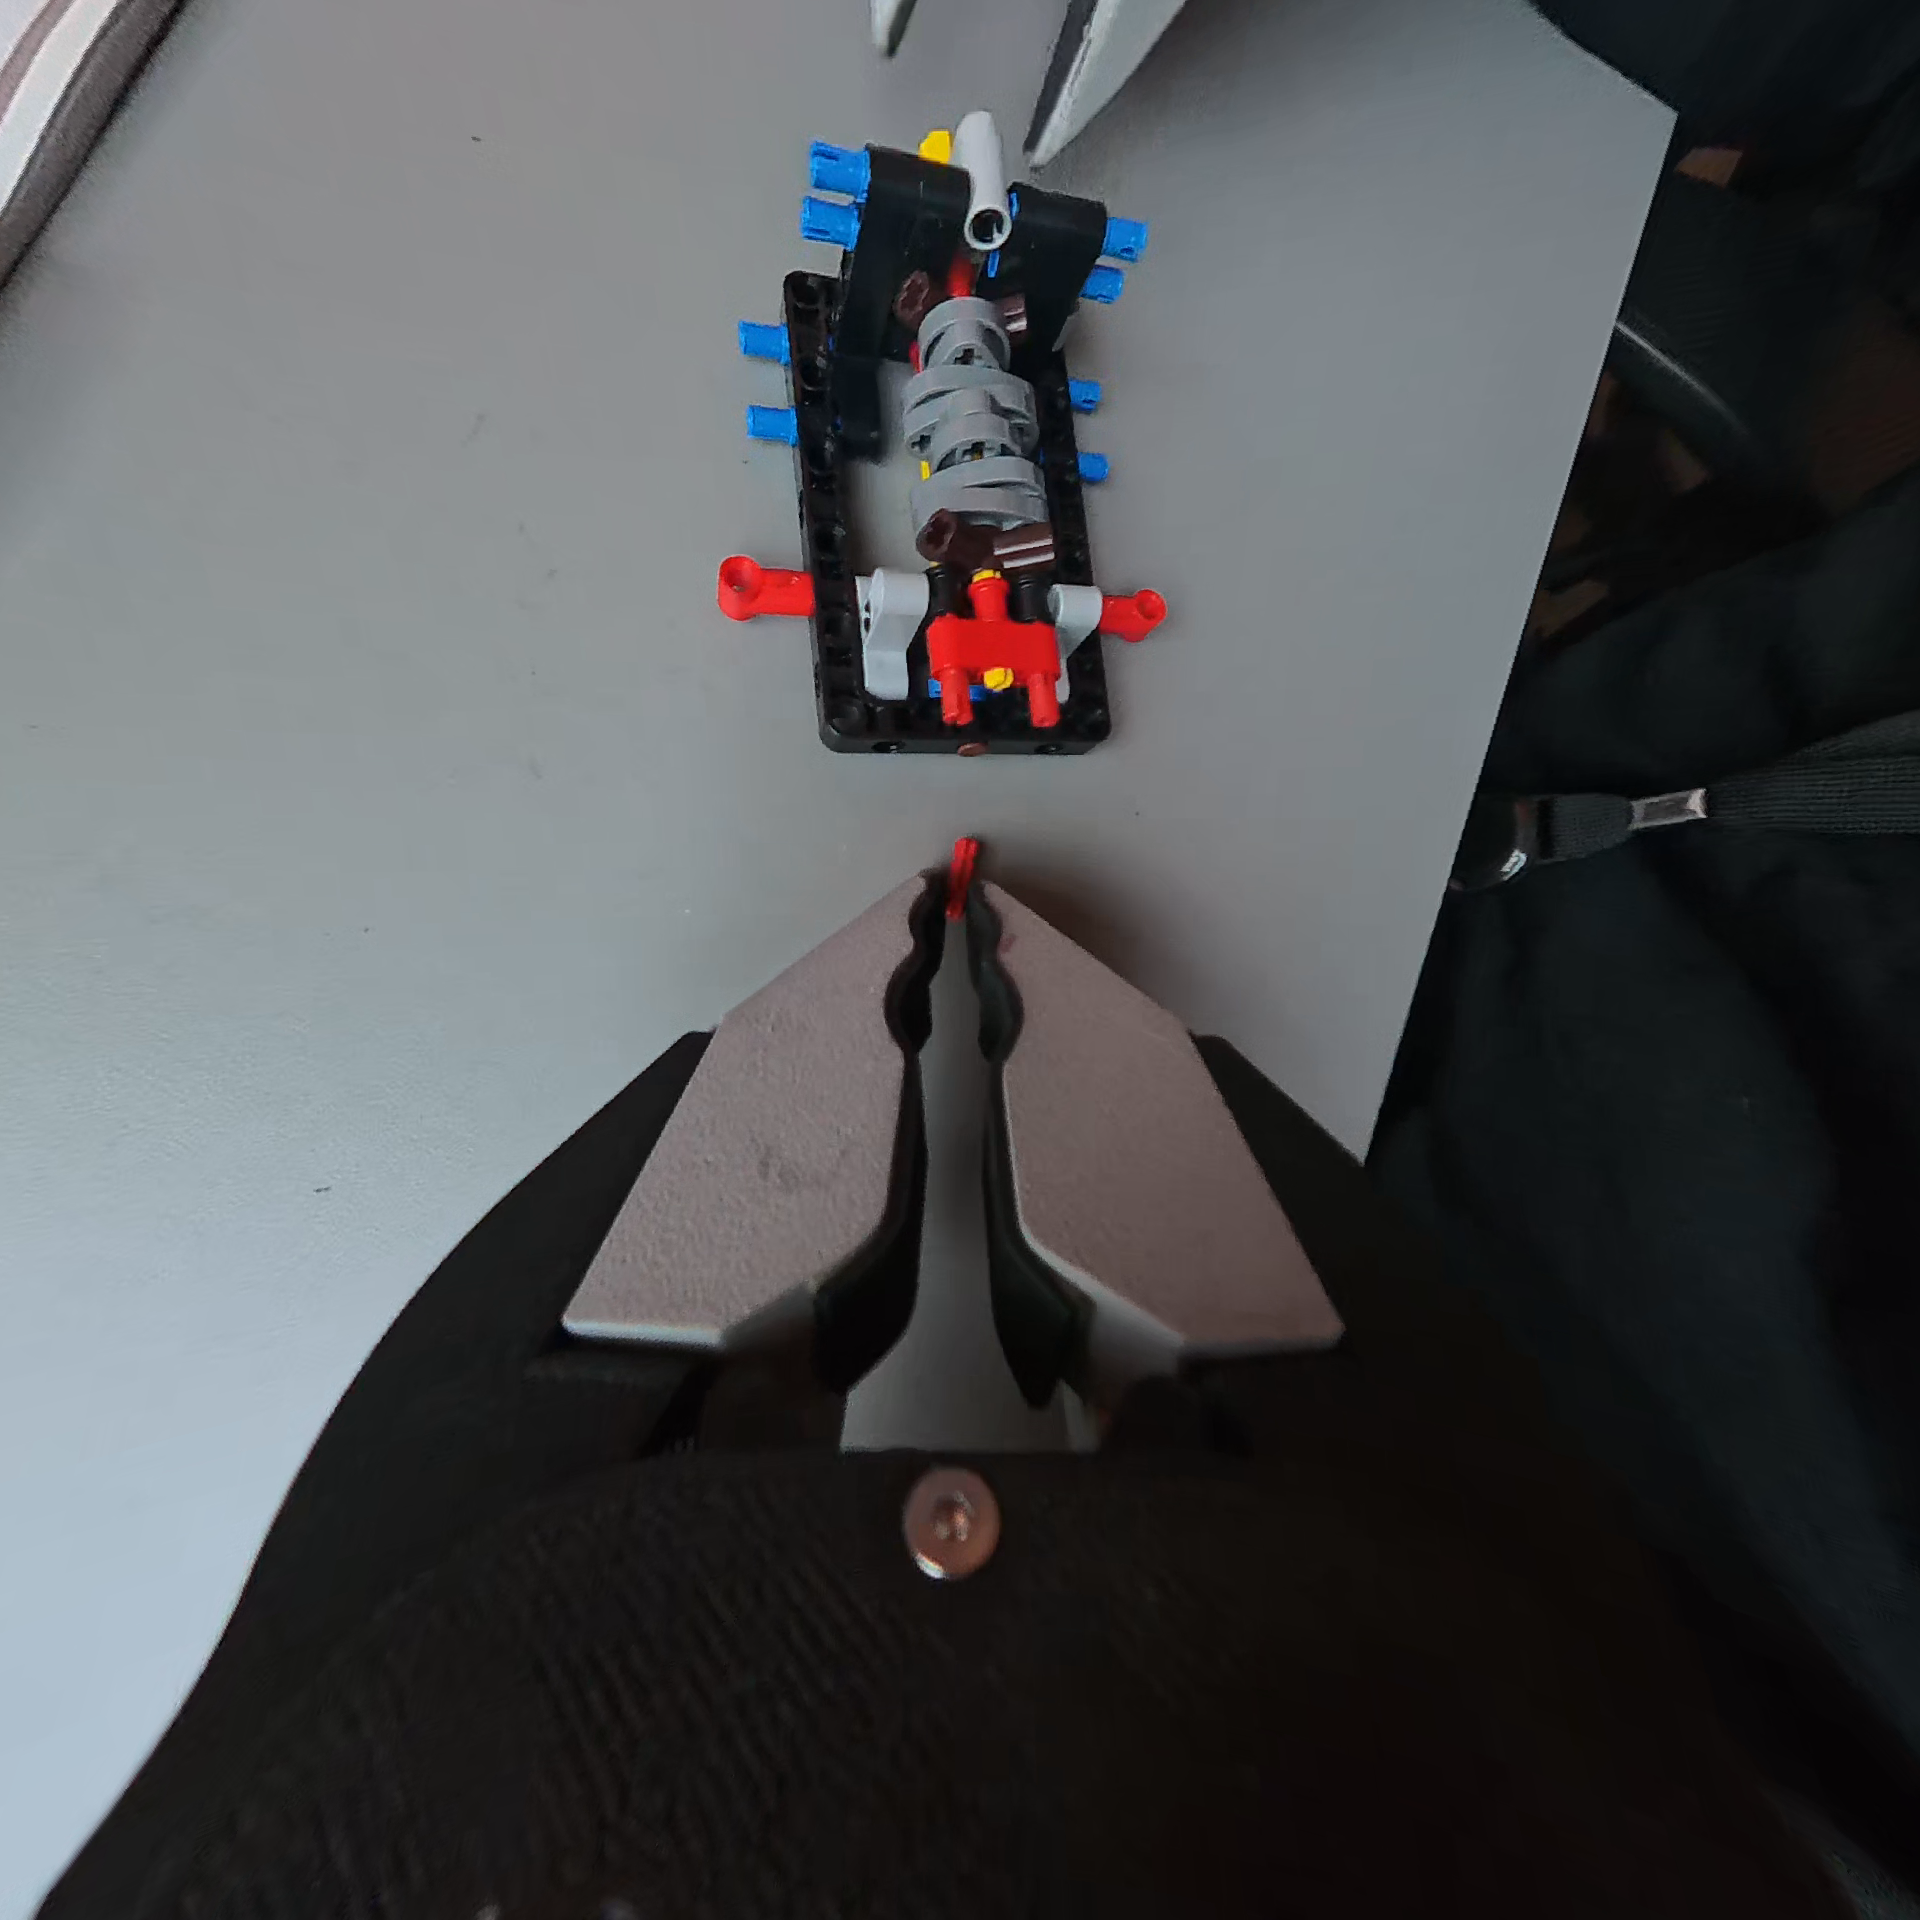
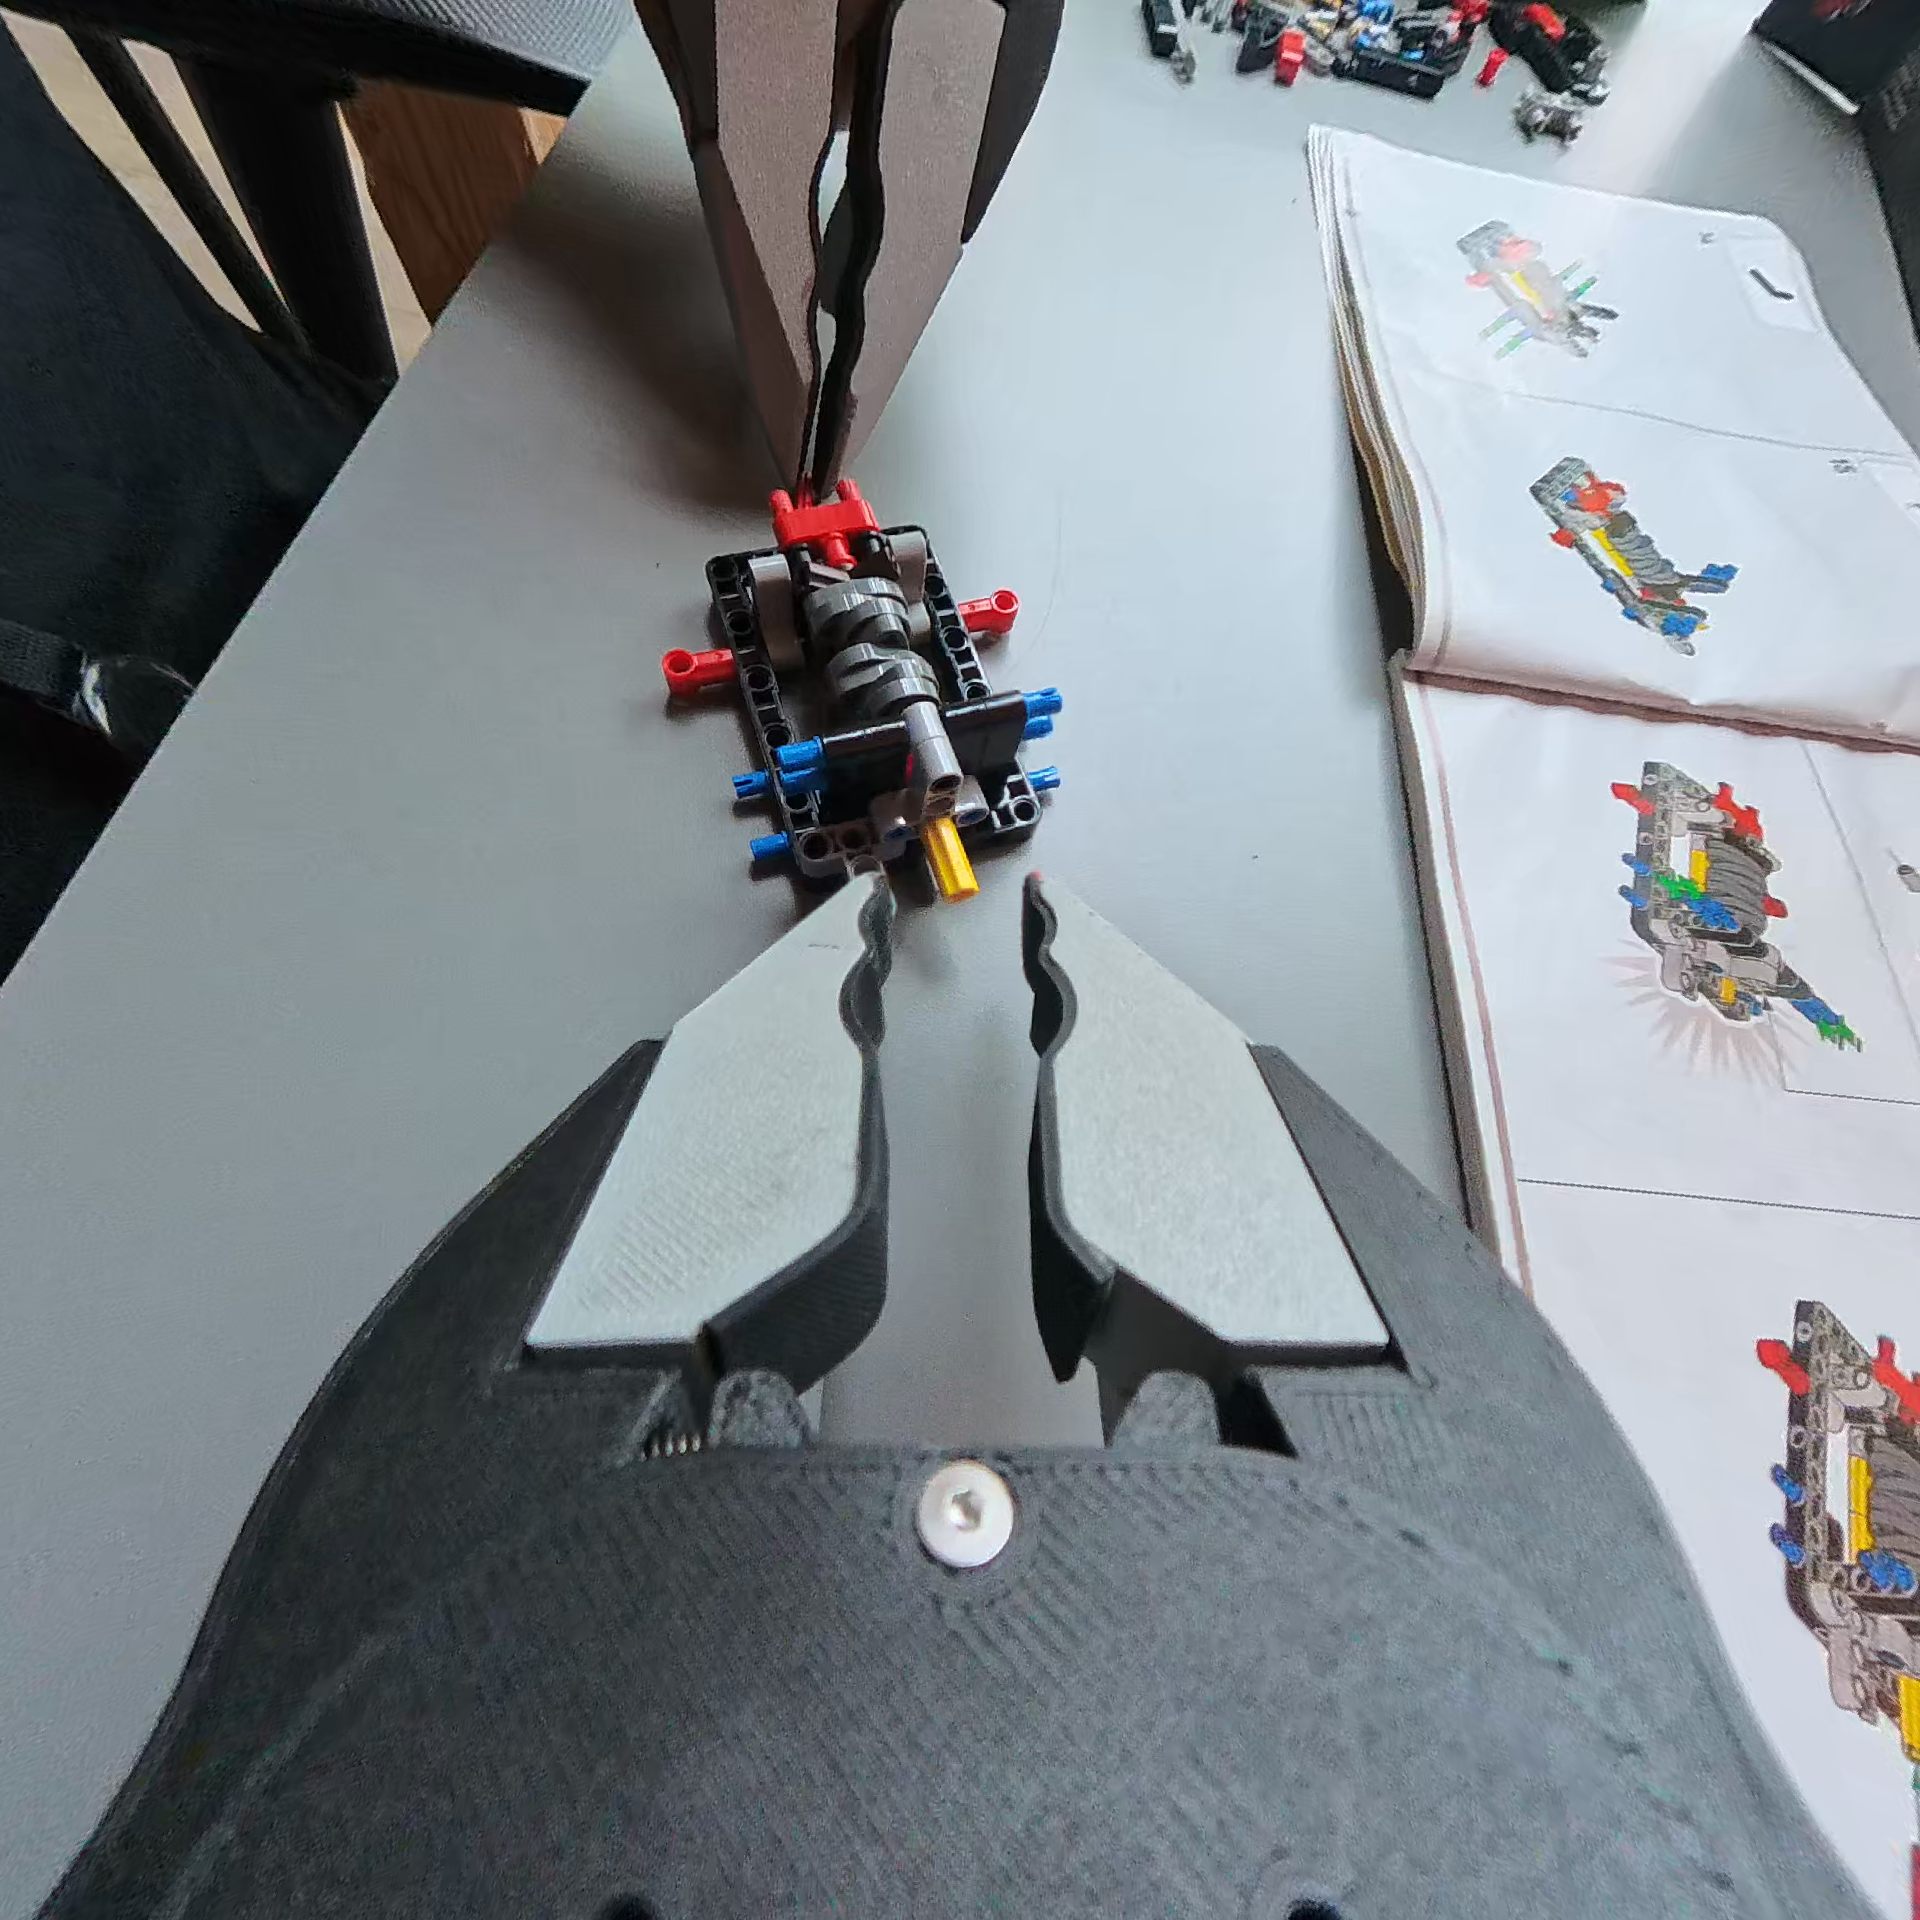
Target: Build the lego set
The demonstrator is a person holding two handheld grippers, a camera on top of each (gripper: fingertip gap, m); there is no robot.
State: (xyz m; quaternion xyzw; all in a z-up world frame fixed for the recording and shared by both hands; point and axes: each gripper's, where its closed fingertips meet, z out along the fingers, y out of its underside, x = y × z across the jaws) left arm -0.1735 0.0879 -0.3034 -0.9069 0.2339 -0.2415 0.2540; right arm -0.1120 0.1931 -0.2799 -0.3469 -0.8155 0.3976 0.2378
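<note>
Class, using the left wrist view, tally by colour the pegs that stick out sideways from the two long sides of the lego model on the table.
Blue pegs: 8
Red pegs: 2
Total: 10

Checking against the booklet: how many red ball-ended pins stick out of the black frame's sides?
2: one red ball-ended pin on one long side of the black frame, one opposite, both beside the red block. None looks hidden.
</note>
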